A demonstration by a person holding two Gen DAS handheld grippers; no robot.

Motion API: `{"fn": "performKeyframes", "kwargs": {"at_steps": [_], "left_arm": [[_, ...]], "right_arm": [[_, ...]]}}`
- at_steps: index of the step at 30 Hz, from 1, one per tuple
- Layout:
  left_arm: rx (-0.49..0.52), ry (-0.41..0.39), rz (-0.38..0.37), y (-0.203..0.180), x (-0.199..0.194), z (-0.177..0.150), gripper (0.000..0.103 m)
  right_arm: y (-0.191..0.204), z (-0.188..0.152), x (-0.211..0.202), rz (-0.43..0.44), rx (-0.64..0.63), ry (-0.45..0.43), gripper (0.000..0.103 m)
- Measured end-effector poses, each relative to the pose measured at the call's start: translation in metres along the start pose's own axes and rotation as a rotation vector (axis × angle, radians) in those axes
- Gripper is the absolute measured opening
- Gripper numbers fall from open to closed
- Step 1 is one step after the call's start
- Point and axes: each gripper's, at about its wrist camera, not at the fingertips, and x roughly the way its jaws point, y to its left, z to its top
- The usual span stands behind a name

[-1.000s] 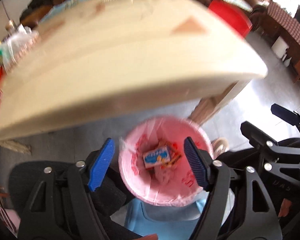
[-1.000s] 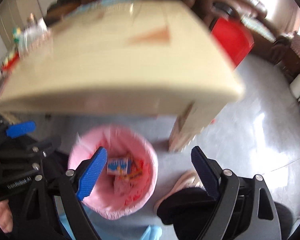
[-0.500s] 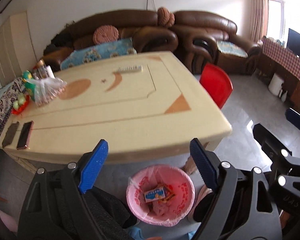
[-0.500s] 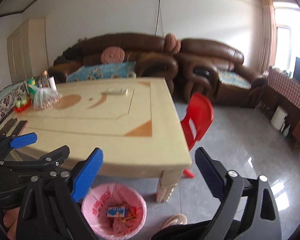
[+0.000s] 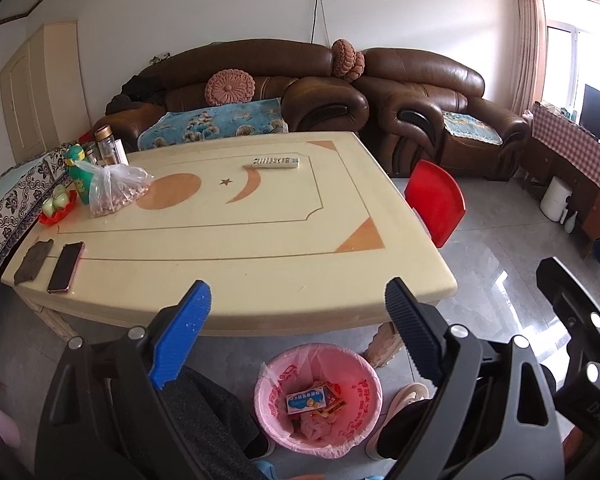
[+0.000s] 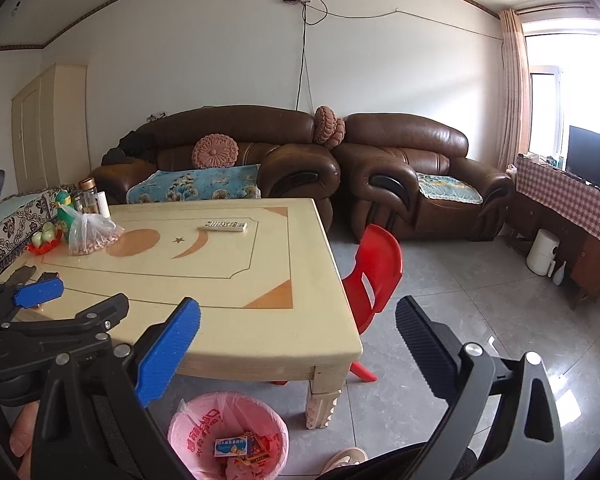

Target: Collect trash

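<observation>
- Jaws of the left gripper (image 5: 296, 336) are standing wide apart with nothing between them, having just been opening; only the table's near edge and the floor are showing through the gap, so it is carrying no trash.
- Jaws of the right gripper (image 6: 296, 356) are likewise gaping about as wide as they go, having just been opening too, and are empty, framing the table corner and the grey floor.
- Trash is sitting below and just ahead of both tools, inside the pink-lined bin (image 5: 318, 400): a small blue-and-white box (image 5: 306, 399) is lying on top of red and yellow wrappers (image 5: 332, 402). The bin is standing on the floor by the table leg, probably so scraps can be dropped straight down from the table edge.
- Both tools are pointing over the table (image 5: 260, 240) rather than down into the bin, which suggests the person is looking for anything left to collect.
- Ahead of the left tool, the table is carrying only things that look kept, not thrown away: a phone (image 5: 65, 266) and a dark case (image 5: 33, 261) near its left edge, a clear bag of nuts (image 5: 114, 192) and a green bottle (image 5: 80, 176) further off, and a remote (image 5: 276, 162) far ahead.
- Judging by that, the collecting is looking nearly or fully finished; no loose wrapper is showing on the tabletop.
- A shoe (image 5: 404, 396) of the person is resting just right of the bin, under the left tool's right finger.
</observation>
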Motion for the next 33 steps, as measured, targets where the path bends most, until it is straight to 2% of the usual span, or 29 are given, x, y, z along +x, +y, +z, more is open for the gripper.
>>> {"fn": "performKeyframes", "kwargs": {"at_steps": [33], "left_arm": [[-0.001, 0.014, 0.005, 0.0102, 0.0039, -0.0050, 0.087]], "right_arm": [[0.0026, -0.0090, 0.0072, -0.001, -0.019, 0.022, 0.096]]}}
